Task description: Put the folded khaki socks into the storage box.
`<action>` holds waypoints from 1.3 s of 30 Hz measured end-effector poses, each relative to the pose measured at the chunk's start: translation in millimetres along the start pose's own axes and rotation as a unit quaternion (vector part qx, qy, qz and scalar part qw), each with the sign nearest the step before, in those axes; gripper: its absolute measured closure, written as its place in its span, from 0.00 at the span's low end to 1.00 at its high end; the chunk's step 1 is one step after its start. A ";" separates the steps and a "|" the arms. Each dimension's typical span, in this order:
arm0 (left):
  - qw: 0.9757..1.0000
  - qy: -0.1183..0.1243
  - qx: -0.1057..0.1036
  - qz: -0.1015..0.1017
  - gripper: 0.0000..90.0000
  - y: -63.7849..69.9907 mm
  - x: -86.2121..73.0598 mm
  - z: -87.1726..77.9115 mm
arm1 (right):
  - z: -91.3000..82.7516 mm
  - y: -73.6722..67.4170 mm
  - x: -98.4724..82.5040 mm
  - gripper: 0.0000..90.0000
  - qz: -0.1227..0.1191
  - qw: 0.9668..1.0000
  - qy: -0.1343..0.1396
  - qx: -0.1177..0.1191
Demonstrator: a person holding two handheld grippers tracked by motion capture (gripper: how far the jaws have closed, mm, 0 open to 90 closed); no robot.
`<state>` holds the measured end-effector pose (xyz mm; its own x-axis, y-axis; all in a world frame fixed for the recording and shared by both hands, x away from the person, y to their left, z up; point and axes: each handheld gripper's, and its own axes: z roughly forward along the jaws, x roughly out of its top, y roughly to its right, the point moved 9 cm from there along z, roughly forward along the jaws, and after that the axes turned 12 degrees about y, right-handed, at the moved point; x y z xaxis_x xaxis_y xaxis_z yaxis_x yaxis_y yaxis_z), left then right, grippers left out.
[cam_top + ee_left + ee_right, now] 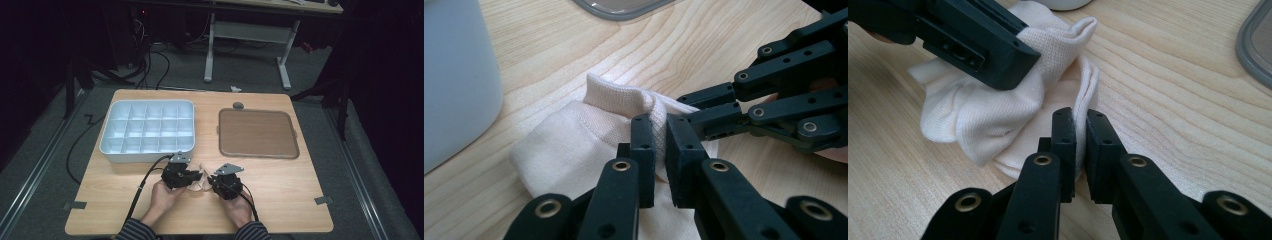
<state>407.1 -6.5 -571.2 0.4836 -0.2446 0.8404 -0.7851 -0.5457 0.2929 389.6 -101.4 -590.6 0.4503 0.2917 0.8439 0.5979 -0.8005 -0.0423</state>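
Two grips are already made: left hand-held gripper [660, 150] and right hand-held gripper [1079, 150] each pinch the cream sock [574, 145] between them (on the table [280, 185]); folding or sorting judged left.

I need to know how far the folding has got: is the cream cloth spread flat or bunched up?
Bunched up. The cream cloth lies in rumpled folds on the table, with the left gripper and right gripper each pinching an edge.

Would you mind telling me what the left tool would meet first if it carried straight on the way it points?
Probably the right tool, just beyond the cream cloth that the left tool is shut on; depth is hard to judge.
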 end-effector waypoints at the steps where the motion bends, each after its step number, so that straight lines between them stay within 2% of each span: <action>1: 1.000 -0.002 -0.001 -0.001 0.93 -0.2 -0.5 0.5 | 0.0 0.0 0.0 0.93 0.000 1.000 0.000 0.000; 9: 1.000 -0.017 -0.001 0.000 0.93 0.9 -4.9 6.2 | 0.1 0.1 -0.1 0.93 -0.001 1.000 0.000 0.000; 14: 1.000 -0.020 0.006 0.012 0.92 1.3 -6.0 6.9 | 0.2 -0.1 -0.1 0.93 -0.001 1.000 0.001 0.000; 21: 1.000 -0.021 -0.002 0.008 0.81 4.1 -5.3 4.0 | 0.1 0.2 -0.1 0.93 -0.001 1.000 0.000 -0.001; 32: 1.000 0.004 -0.010 0.006 0.71 7.8 4.4 -10.0 | 0.1 0.7 0.0 0.92 0.006 1.000 0.000 0.002; 35: 1.000 0.016 -0.008 0.000 0.70 5.9 8.2 -18.0 | 0.0 0.8 -0.1 0.92 0.007 1.000 -0.001 0.002; 39: 1.000 0.026 0.006 0.001 0.69 0.4 8.9 -28.1 | 0.2 0.7 0.0 0.92 0.006 1.000 0.000 0.002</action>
<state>400.2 13.6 -550.7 0.4606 -0.2045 0.8637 -0.7816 -0.5545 0.2856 390.2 -101.9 -590.7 0.4574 0.2815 0.8435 0.5943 -0.8024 -0.0545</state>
